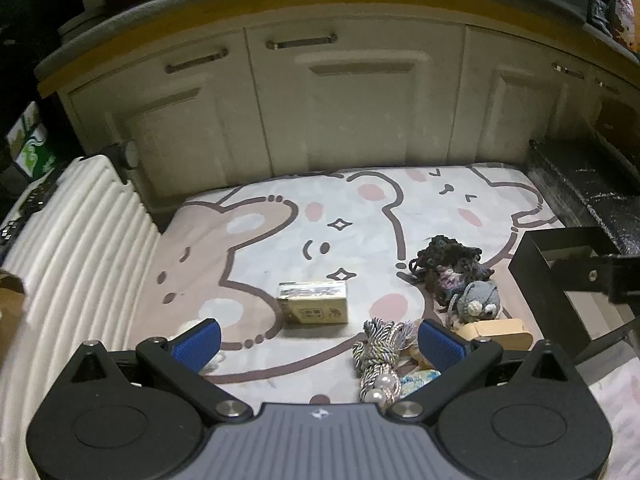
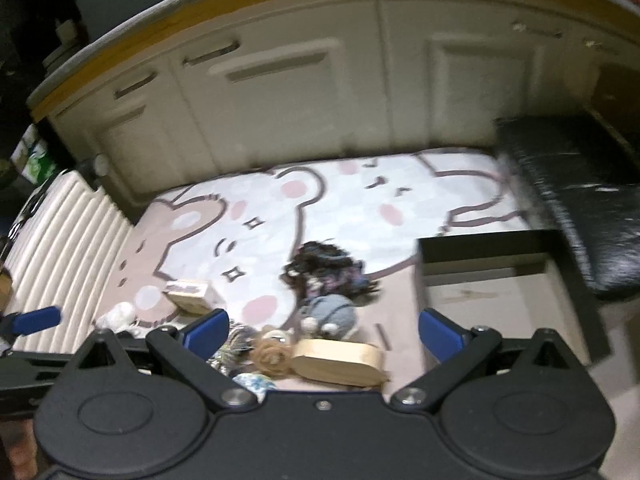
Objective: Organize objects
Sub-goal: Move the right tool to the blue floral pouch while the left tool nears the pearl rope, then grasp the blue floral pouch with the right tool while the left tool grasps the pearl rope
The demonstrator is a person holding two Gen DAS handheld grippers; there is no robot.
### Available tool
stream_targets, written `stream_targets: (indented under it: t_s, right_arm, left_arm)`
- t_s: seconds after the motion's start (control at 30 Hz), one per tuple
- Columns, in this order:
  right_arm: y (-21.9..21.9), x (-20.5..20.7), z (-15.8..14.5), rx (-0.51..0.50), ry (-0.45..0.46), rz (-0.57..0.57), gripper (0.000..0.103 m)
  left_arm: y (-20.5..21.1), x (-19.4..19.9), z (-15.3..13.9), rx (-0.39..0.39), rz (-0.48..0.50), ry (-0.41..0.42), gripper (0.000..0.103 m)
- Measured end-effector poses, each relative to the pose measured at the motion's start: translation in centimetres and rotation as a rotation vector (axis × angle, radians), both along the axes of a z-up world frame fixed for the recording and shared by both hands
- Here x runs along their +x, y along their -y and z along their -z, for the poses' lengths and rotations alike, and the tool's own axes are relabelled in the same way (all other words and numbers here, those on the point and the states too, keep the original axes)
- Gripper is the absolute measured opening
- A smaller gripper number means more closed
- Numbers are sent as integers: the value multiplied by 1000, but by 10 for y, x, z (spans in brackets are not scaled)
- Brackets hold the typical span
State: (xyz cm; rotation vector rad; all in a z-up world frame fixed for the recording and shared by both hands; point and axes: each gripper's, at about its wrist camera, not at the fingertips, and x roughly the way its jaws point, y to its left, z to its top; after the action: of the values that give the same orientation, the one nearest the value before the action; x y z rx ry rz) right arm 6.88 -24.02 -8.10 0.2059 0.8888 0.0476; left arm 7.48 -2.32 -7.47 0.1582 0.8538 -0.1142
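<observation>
- While both tools hang above the printed mat, nothing is held: the left gripper has its jaws spread wide and empty, and the right gripper likewise.
- Task items: a loose heap, lower right of the left view, lower centre of the right view. Dark yarn tangle, grey knitted mouse, oval wooden box, striped cord with pearl beads, tan yarn flower. All touching or just beside one another.
- Small printed carton: alone, centre of the left view, well apart from the heap.
- Black open-topped bin: right of the heap, probably the destination.
- Risk, judged: cord and yarn are limp and intertwined; closing on one may drag a neighbour along or shed it mid-carry.
- Risk, judged: the mouse rests against the box and tangle; a downward reach could knock the box aside.
- Right view is blurred, so fine contact there cannot be told.
- Obstructions: ribbed white case at left edge; cabinet doors across the top; black padded bench upper right, crowding the bin's far side.
</observation>
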Motion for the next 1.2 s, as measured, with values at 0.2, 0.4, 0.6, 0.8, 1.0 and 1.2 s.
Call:
stream_targets:
  t_s: [0.2, 0.4, 0.6, 0.8, 1.0, 1.2]
  right_arm:
    - [-13, 7, 34, -9, 3, -168, 100]
    - [-31, -1, 71, -68, -22, -340, 99]
    - [-50, -17, 100, -101, -2, -465, 99]
    - [-64, -24, 112, -68, 4, -553, 99]
    - [-88, -32, 124, -163, 8, -655, 97]
    - [-99, -35, 138, -221, 13, -692, 87]
  left_arm:
    - [-1, 15, 37, 4, 20, -14, 103]
    - [-9, 32, 70, -25, 1, -56, 103]
    - [-12, 44, 95, -100, 7, -104, 103]
    - [-10, 54, 114, -132, 5, -150, 103]
    - [-2, 58, 127, -123, 22, -179, 103]
    - [0, 57, 139, -100, 22, -220, 103]
